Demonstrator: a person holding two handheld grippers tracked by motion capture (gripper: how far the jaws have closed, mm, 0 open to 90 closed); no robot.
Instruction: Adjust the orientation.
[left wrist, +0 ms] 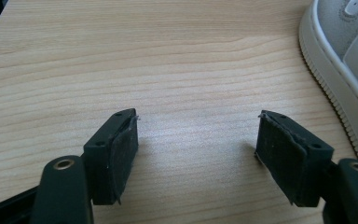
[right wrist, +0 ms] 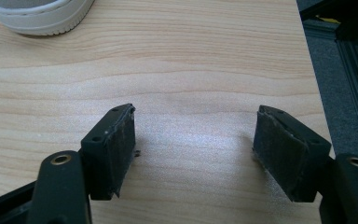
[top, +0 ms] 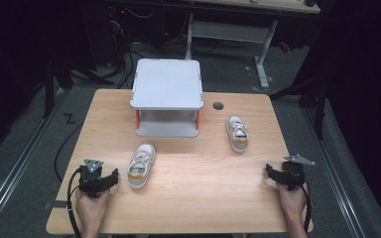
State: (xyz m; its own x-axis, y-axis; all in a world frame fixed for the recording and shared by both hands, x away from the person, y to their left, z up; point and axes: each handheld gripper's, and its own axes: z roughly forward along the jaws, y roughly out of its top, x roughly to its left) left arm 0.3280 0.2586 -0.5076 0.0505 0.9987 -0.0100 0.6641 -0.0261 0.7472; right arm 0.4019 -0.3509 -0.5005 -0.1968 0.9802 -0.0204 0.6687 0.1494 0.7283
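There are two small shoes on the wooden table [top: 188, 198]. One shoe, the near shoe [top: 141, 165], sits left of the middle of the high view, low down. Its toe points toward the top of the picture and its heel toward the bottom. The other shoe, the far shoe [top: 237, 133], sits right of the middle, a bit higher up. Behind them, at the top middle, stands a little white shelf [top: 167, 84] with an open space under its top.

The left gripper [top: 113, 179] rests at the lower left, just beside the heel of the near shoe but not touching it. Its jaws stand wide apart with nothing between them. In the left gripper view, the shoe's white sole shows at the upper right edge.

The right gripper [top: 269, 172] rests at the lower right, farther from the far shoe. Its jaws are wide too, and empty. In the right gripper view, that shoe's rounded end peeks in at the upper left.

The job looks like picking up the shoes, and it has not begun yet. To do it well, I think the left gripper should turn toward the near shoe and slide its jaws around the heel or one side wall. Then squeeze gently, because the shoe is soft. Lift it straight up so it does not tip.
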